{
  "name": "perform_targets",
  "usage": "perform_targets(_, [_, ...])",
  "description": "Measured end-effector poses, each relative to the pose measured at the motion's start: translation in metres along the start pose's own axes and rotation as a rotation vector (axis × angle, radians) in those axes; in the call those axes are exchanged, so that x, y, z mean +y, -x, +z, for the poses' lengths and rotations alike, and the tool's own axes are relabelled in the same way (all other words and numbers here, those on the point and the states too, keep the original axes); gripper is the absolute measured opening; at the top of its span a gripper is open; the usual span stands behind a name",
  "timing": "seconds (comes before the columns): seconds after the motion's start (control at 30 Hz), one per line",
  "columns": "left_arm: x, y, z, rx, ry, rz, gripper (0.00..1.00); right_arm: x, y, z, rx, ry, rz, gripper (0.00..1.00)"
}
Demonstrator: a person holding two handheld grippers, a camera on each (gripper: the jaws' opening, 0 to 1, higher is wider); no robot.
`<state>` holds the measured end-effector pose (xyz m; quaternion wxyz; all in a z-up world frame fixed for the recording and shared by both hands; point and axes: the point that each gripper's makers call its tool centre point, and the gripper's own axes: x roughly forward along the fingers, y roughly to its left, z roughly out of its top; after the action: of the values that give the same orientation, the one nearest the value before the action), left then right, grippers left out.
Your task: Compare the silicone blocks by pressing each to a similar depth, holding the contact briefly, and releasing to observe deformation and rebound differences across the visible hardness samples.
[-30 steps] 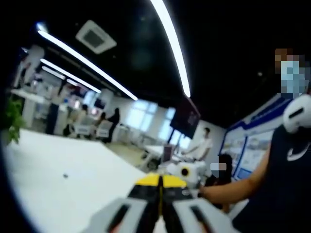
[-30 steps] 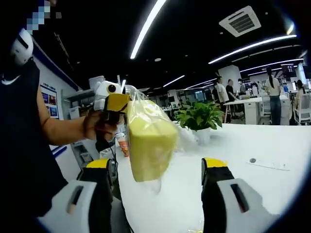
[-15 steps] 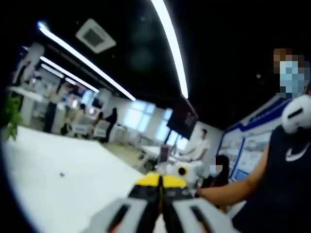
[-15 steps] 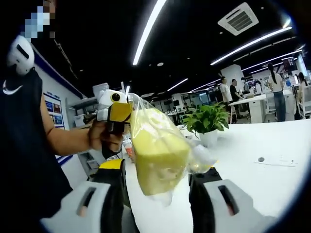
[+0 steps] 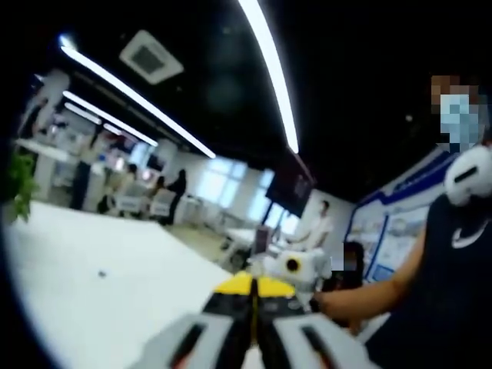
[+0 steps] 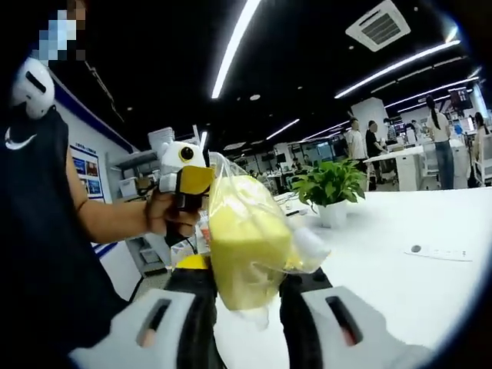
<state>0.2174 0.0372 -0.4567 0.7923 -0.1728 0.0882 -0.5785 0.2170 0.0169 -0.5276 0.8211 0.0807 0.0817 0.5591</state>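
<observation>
A yellow silicone block [image 6: 244,238] hangs inside a clear plastic bag [image 6: 306,250] in the right gripper view. The left gripper [image 6: 198,181], held in a person's hand, pinches the top of the bag with its yellow tips. In the left gripper view that gripper [image 5: 254,289] has its jaws pressed together. My right gripper [image 6: 244,278] rises from below with its jaws against both sides of the bagged block, squeezing its lower half. The bag hides the right jaw's tip.
A white table [image 6: 400,292] stretches to the right, with a potted plant [image 6: 332,186] and a small dark dot [image 6: 415,248] on it. The person's dark-clothed torso [image 6: 38,254] stands close on the left. Desks and other people are far back.
The right gripper's jaws have closed inward from wide apart until they press the bagged yellow block. The left gripper keeps its hold on the bag's top.
</observation>
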Motion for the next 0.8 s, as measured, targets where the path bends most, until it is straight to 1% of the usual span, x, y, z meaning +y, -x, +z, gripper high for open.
perform_targets(0.07, [0.003,0.004,-0.008,0.005,0.007,-0.002,0.00,0.002,-0.001,-0.007,0.012,0.010,-0.002,0.26])
perform_targets(0.2, [0.002,0.006,-0.016,0.014,-0.001,-0.003,0.00,0.003,0.000,-0.015,0.018,0.031,-0.004,0.24])
perform_targets(0.33, [0.001,0.003,-0.019,0.034,-0.015,-0.004,0.00,0.001,0.003,-0.017,0.032,0.025,-0.004,0.21])
perform_targets(0.5, [-0.003,0.001,-0.019,0.043,-0.033,-0.013,0.00,0.001,0.008,-0.013,0.049,0.051,-0.003,0.15])
perform_targets(0.6, [-0.003,0.000,-0.019,0.045,-0.079,-0.007,0.00,0.001,0.009,-0.014,0.067,0.040,0.002,0.13])
perform_targets(0.8, [0.001,0.000,-0.022,0.062,-0.083,0.003,0.00,0.001,0.007,-0.018,0.092,0.033,-0.001,0.08])
